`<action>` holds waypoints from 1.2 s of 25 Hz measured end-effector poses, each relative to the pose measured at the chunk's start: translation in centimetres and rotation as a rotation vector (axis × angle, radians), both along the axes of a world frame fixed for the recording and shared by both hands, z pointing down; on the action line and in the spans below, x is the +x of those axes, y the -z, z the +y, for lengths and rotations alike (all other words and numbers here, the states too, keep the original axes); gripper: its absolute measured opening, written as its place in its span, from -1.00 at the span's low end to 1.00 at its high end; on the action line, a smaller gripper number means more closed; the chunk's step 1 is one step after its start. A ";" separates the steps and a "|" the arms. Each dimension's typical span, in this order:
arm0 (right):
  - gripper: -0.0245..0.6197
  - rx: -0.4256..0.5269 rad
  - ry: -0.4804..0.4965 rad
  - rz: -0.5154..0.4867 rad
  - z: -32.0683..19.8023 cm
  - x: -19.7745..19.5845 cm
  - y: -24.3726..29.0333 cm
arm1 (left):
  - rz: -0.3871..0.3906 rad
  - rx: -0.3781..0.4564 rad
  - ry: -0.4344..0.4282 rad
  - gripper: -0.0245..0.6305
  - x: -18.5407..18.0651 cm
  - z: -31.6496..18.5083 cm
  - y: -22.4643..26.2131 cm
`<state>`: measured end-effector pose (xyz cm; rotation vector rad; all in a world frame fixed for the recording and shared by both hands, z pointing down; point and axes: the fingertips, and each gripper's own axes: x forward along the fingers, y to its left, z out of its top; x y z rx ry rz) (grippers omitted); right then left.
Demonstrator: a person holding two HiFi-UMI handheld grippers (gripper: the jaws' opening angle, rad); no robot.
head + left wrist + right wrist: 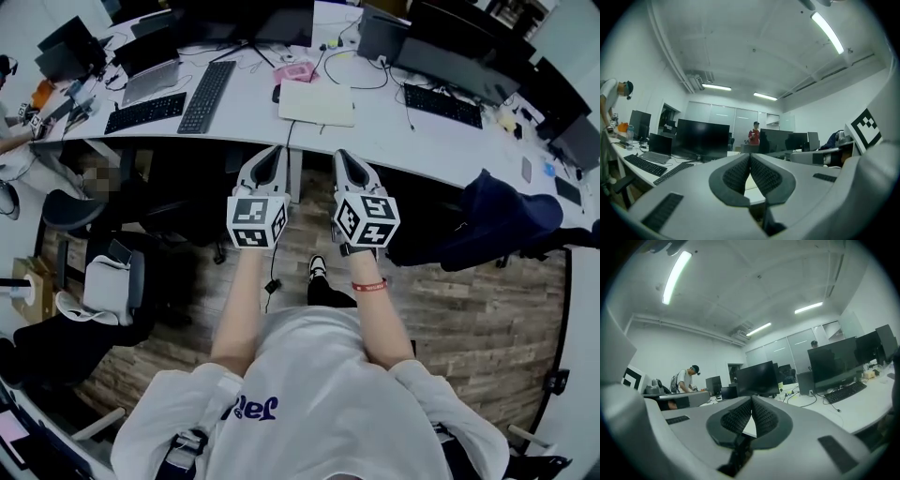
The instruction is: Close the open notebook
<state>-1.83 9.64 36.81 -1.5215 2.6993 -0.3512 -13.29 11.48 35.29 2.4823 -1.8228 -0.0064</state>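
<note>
A cream notebook (pixel 317 101) lies flat on the white desk (pixel 375 122), straight ahead of both grippers; from here it reads as one plain rectangle. My left gripper (pixel 275 155) and right gripper (pixel 342 157) are held side by side, level, just short of the desk's near edge and below the notebook in the head view. Both are shut with nothing between the pads. In the left gripper view the pads (pixel 736 176) meet at the tips, with a pale strip of the notebook (pixel 752 190) showing beneath them. The right gripper view shows the same: closed pads (pixel 761 416).
Two black keyboards (pixel 206 96) and a laptop (pixel 150 80) lie left of the notebook, another keyboard (pixel 442 103) and monitors (pixel 459 52) to the right. A pink item (pixel 296 70) sits behind it. Office chairs (pixel 103 272) and a dark jacket (pixel 487 220) flank me. A person (pixel 608 112) works at far left.
</note>
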 end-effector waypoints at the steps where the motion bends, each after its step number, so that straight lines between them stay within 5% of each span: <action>1: -0.88 0.002 0.005 -0.002 -1.1 -0.1 -0.1 | -0.002 -0.004 -0.001 -0.87 0.4 -1.4 -0.1; 15: -0.88 -0.042 0.076 -0.031 -14.4 3.2 -0.9 | -0.025 -0.048 0.028 -0.87 5.0 -14.3 -0.4; 30: -0.88 -0.120 0.083 -0.032 -21.3 4.9 -4.8 | -0.019 -0.107 0.069 -0.87 5.9 -20.7 -3.7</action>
